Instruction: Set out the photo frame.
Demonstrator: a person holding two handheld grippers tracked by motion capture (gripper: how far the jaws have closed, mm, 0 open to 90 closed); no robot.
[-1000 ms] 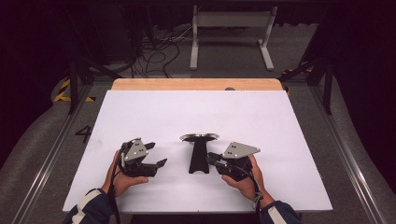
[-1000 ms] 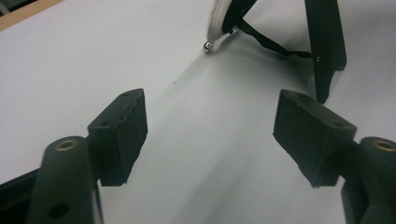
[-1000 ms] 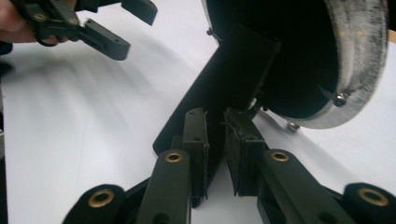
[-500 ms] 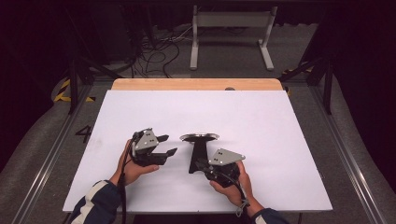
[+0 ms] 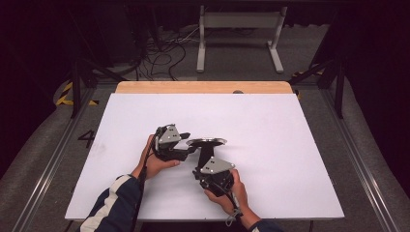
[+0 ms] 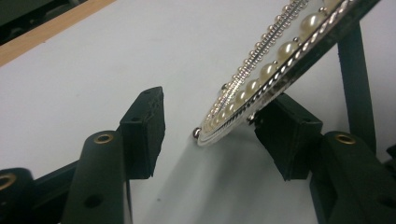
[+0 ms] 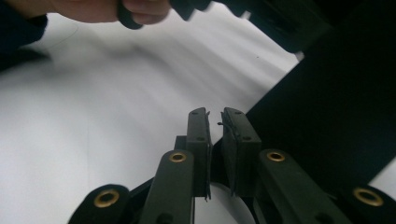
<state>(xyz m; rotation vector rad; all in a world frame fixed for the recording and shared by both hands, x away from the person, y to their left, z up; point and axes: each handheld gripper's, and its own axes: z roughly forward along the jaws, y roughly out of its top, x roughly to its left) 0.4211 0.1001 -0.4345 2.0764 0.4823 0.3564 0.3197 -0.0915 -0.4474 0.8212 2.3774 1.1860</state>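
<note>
Both hand-held grippers moved inward: left (image 5: 189, 145) closing around the pearl-rimmed stand (image 5: 207, 143), right (image 5: 202, 170) nearly shut.

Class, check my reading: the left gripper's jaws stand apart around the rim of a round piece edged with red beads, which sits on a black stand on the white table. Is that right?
Not quite: the beads are not red. The left gripper view shows the round piece edged with pearl-white and silver beads. The rest stands: the left gripper has its jaws apart around the rim, and the high view shows the black stand on the white table.
</note>
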